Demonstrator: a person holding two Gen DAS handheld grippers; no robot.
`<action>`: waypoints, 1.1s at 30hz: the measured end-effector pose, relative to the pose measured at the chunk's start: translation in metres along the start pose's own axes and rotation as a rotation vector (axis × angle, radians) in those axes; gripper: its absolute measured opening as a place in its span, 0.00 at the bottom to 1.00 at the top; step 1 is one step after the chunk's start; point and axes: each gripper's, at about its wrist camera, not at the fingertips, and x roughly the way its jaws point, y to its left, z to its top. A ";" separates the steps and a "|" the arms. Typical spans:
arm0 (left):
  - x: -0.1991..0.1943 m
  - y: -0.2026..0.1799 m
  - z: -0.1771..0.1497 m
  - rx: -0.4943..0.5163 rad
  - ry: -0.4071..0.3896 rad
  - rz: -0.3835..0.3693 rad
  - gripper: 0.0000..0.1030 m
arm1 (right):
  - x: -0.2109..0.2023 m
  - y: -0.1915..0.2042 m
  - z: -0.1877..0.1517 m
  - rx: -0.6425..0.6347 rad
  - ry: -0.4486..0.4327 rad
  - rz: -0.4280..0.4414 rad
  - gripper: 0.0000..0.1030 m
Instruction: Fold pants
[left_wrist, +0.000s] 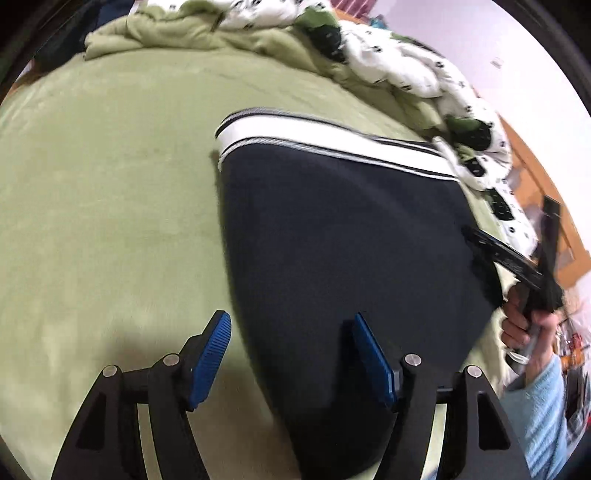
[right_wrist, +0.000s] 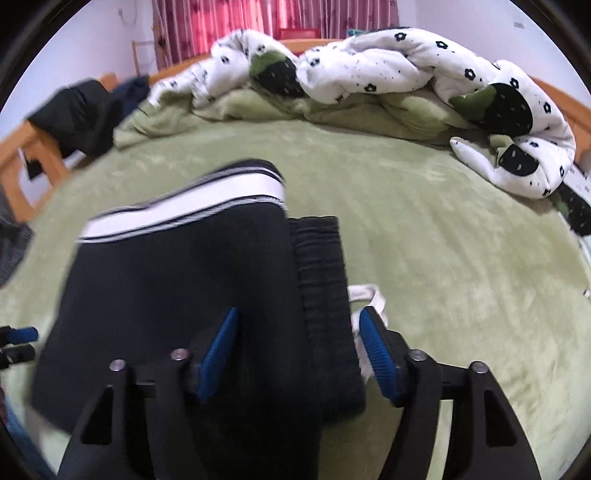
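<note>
Dark navy pants (left_wrist: 340, 236) with a white side stripe (left_wrist: 314, 133) lie folded flat on the green bed cover (left_wrist: 110, 221). My left gripper (left_wrist: 290, 321) hangs open above the pants' near left edge, one pad over the cover and one over the cloth, gripping nothing. My right gripper (right_wrist: 299, 317) stands open over the ribbed waistband (right_wrist: 321, 266) at the pants' (right_wrist: 177, 295) right edge, its pads clear of the cloth. A white drawstring (right_wrist: 369, 295) pokes out beside its right pad. A hand (left_wrist: 517, 328) in a light blue sleeve holds the right gripper.
A crumpled white duvet with black flowers (right_wrist: 406, 70) and bunched green blanket lie along the far side of the bed. Dark clothes (right_wrist: 81, 114) hang on the wooden bed frame (right_wrist: 33, 158) at the far left. Pink curtains (right_wrist: 258, 22) hang behind.
</note>
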 end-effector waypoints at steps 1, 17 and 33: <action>0.009 0.004 0.003 -0.015 0.006 -0.005 0.67 | 0.005 -0.003 0.001 0.006 0.007 0.004 0.65; 0.025 -0.004 0.040 -0.044 -0.069 -0.095 0.17 | 0.046 -0.035 -0.006 0.203 0.088 0.274 0.52; -0.102 0.076 0.066 -0.089 -0.166 -0.023 0.09 | -0.033 0.090 0.030 0.254 -0.036 0.301 0.22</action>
